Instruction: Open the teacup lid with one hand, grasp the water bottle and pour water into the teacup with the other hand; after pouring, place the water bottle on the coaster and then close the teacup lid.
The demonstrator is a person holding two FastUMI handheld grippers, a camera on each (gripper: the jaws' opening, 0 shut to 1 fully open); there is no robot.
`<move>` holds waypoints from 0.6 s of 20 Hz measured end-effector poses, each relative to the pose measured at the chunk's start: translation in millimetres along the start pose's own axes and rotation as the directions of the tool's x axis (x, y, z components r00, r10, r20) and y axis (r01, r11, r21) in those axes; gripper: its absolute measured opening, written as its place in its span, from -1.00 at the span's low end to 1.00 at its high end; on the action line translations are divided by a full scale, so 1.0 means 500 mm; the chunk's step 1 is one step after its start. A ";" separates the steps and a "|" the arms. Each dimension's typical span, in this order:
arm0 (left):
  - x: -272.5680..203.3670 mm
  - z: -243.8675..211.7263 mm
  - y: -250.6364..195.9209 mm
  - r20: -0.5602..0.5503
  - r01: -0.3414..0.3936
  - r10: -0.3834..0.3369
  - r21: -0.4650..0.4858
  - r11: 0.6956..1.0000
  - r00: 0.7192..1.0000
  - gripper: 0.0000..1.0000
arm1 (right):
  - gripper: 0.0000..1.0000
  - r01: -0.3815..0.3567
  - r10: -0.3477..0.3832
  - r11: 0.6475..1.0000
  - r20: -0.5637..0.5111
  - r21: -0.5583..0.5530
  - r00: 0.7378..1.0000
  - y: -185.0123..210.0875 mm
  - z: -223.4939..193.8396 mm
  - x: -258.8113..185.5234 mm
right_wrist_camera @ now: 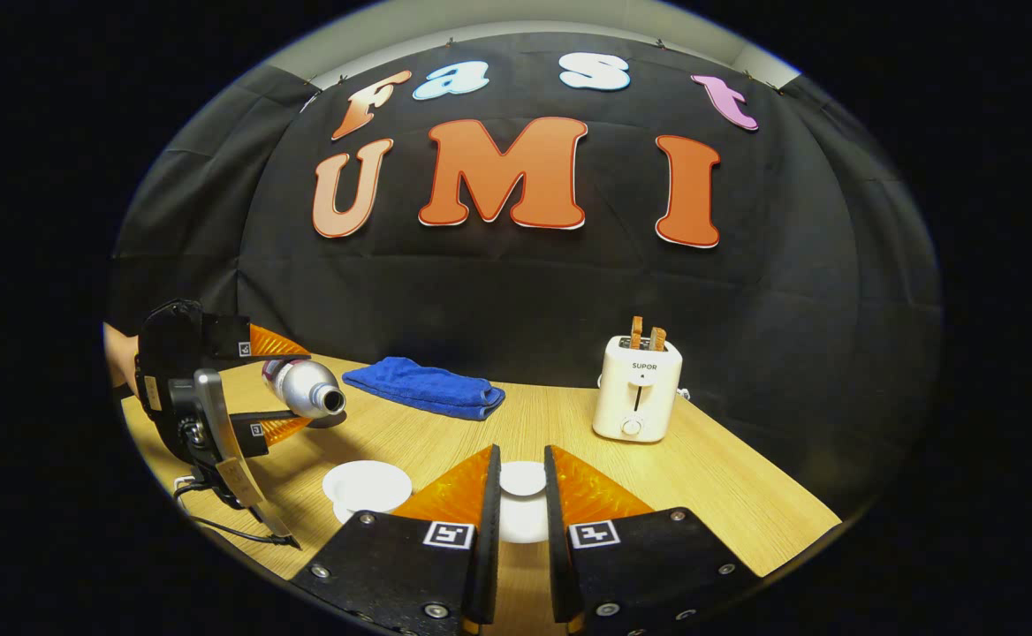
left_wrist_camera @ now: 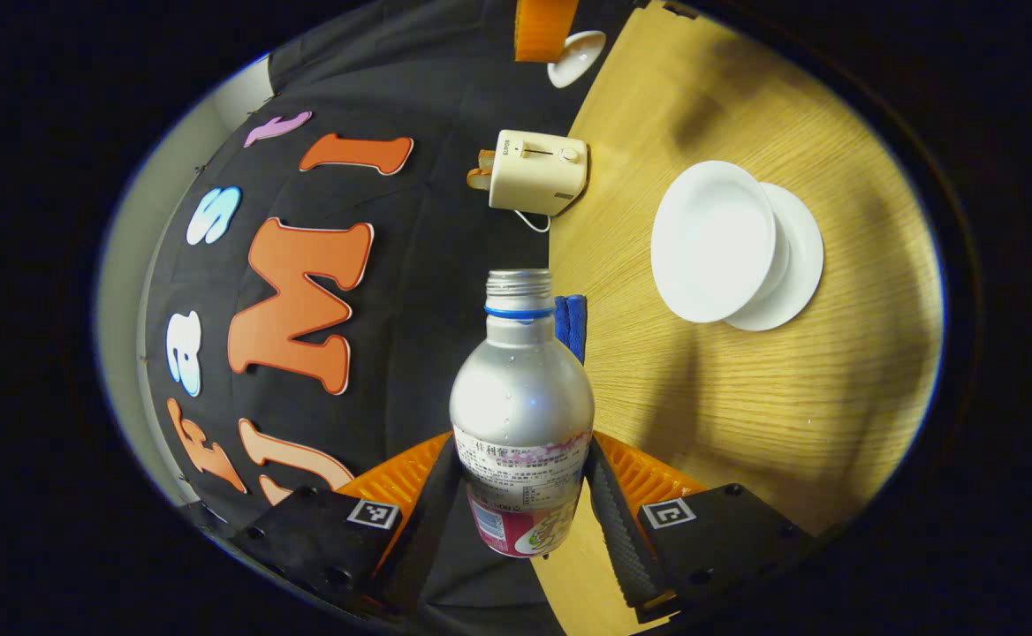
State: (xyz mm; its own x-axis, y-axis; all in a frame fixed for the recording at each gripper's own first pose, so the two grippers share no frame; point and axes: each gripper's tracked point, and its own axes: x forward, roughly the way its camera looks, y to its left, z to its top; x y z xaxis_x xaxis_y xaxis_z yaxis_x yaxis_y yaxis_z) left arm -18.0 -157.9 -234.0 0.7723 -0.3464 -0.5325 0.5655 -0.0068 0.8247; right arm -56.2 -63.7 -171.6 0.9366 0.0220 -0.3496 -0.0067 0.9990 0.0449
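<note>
Your wooden table [right_wrist_camera: 728, 495] meets the black cloth wall [right_wrist_camera: 516, 291]; a blue towel [right_wrist_camera: 428, 389] and a toaster [right_wrist_camera: 637, 389] sit along its back edge. Your left gripper [left_wrist_camera: 520, 503] pinches the uncapped water bottle [left_wrist_camera: 522, 415], tipped sideways above the teacup [right_wrist_camera: 366, 488]. Your right gripper [right_wrist_camera: 521, 503] clamps the lid [right_wrist_camera: 523, 480]. The bottle's label print is too small to make out.

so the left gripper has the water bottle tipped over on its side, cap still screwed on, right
Not quite: the cap is off. The left gripper does hold the water bottle tipped on its side, but the right gripper view shows its open mouth, and the left gripper view shows bare neck threads.
</note>
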 end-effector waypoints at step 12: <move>0.007 0.031 0.007 0.044 -0.021 0.011 0.245 0.969 0.999 0.70 | -0.50 0.004 -0.005 1.000 -0.003 -0.010 1.000 0.000 -0.005 -0.003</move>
State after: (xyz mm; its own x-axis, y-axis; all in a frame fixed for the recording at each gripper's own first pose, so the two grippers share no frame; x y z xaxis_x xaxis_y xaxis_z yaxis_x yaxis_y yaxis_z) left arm -17.8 -173.7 -230.0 0.7649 -0.3875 -0.5146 0.4608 -0.2292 0.8574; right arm -58.8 -63.8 -173.6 0.9355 0.0176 -0.3529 -0.0062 0.9994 0.0335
